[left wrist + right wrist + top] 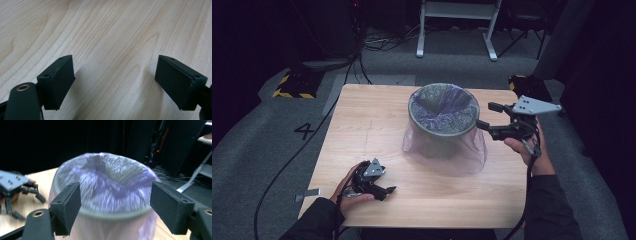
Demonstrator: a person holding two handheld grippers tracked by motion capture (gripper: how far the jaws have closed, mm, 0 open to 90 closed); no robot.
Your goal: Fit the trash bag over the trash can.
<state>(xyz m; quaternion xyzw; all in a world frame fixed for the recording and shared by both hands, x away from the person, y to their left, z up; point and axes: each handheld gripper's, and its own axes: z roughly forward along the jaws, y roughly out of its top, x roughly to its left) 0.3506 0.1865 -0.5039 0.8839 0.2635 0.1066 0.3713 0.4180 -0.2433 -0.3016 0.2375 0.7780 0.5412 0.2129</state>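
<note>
A round grey bin (442,117) stands on the wooden table (362,125), right of centre. A thin purple bag (467,155) lines it, folded over the rim and hanging down to the tabletop. My right gripper (486,115) hovers at the bin's right side at rim height, open, jaws pointing at the rim. In the right gripper view the bin (105,182) sits beyond my open right gripper (115,207), nothing between the pads. My left gripper (382,187) is low over the table's front left, open. In its own view, my left gripper (115,82) faces bare wood (112,30).
Grey carpet surrounds the table, with a cable (287,165) running along the left. A yellow-and-black striped block (292,87) lies at the back left, a white stand (457,30) behind the table. A small strip (307,194) lies off the table's front left corner.
</note>
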